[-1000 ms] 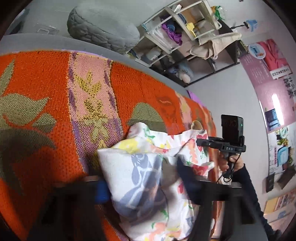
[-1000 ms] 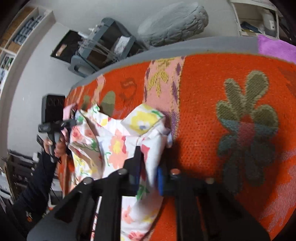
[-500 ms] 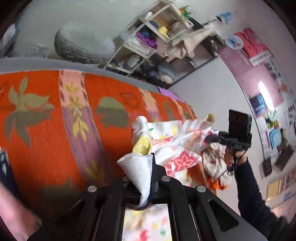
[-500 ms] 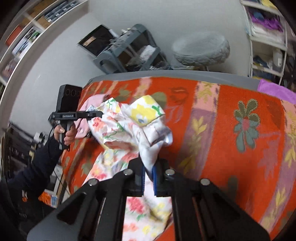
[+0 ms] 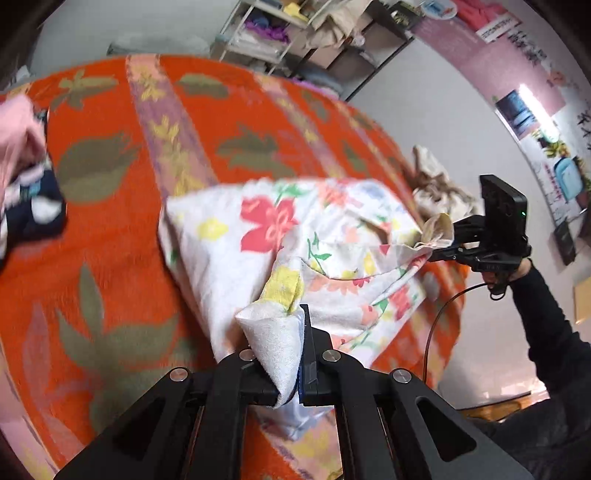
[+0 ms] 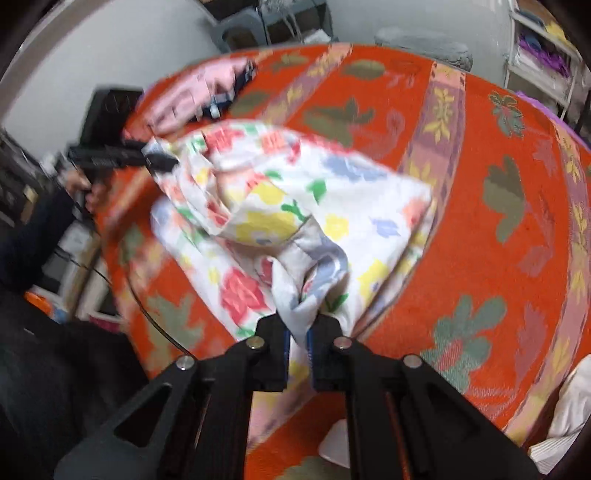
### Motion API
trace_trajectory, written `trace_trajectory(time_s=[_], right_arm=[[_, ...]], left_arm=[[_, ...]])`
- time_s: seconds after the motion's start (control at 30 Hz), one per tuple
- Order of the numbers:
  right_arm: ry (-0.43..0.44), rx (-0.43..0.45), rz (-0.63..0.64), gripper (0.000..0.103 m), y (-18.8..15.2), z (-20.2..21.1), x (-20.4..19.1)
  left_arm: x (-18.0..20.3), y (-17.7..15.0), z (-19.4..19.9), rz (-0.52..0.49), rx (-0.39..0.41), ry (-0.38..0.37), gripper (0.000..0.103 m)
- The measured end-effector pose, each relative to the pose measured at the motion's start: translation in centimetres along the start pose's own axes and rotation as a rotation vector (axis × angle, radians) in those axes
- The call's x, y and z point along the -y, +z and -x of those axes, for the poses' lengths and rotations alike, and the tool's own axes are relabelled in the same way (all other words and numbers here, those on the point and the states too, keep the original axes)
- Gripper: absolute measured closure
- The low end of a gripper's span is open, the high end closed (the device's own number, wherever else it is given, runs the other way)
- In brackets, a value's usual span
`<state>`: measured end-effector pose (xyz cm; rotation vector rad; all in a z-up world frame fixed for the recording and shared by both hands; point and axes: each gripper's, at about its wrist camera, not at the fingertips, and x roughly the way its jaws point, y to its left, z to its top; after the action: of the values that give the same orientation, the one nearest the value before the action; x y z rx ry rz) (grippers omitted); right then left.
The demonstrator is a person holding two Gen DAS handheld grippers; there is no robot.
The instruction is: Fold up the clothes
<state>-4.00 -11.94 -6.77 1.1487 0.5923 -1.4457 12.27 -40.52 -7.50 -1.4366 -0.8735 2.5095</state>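
A white floral garment (image 5: 295, 240) hangs stretched between my two grippers above the orange patterned blanket (image 5: 110, 221). My left gripper (image 5: 286, 354) is shut on one corner of it, bunched between the jaws. My right gripper (image 6: 297, 332) is shut on another bunched corner of the garment (image 6: 295, 206). In the left wrist view the right gripper (image 5: 443, 243) shows at the right, pinching the far corner. In the right wrist view the left gripper (image 6: 159, 158) shows at the upper left, holding the cloth's other end.
A pile of pink and dark clothes (image 5: 22, 177) lies on the blanket's left, also in the right wrist view (image 6: 207, 92). A beige garment (image 5: 439, 188) lies near the blanket's far edge. Shelves (image 5: 295, 29) and a grey cushion (image 6: 424, 44) stand behind. White cloth (image 6: 569, 417) sits at the right.
Both grippers have lifted and pulled apart, raising the floral garment off the blanket and stretching it between them. A second ago the left jaws were wider around the cloth.
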Motion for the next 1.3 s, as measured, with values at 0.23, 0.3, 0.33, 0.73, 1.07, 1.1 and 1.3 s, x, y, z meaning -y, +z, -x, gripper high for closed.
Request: trace_trajectory(time_s=[0.23,0.3,0.33,0.73,1.07,1.1,1.3], right_arm=[[-0.127,-0.086,0.095,0.068,-2.5,-2.4,-1.2],[-0.170,-0.100,0.110,0.058,-3.0,-1.9,-1.3],[-0.188,-0.106,0.115,0.058,-3.3,-1.5,-1.3],[0.228,0.325,-0.270,0.055,-3.2,5.5,-3.1],[-0.309,0.412,0.370,0.036,2.4,-4.9,-22.1],[-0.387,0.380,0.461,0.036,2.5,-6.2,-23.3],[-0.509,0.258,0.627,0.100,3.4,-10.6,-24.2]], left_arm=[[2.1,-3.6,0.8,-0.097,0.004,0.125,0.090],[3.3,-4.4,1.8,-0.145,-0.002,0.154,0.089],[4.0,-4.9,2.5,-0.166,-0.002,0.164,0.089],[3.0,-8.1,8.9,0.031,0.149,-0.076,0.089],[-3.0,-7.0,5.1,0.441,0.162,-0.222,0.088],[-2.8,-6.8,4.9,0.433,0.159,-0.228,0.088],[-2.5,-5.9,3.9,0.413,0.132,-0.226,0.065]])
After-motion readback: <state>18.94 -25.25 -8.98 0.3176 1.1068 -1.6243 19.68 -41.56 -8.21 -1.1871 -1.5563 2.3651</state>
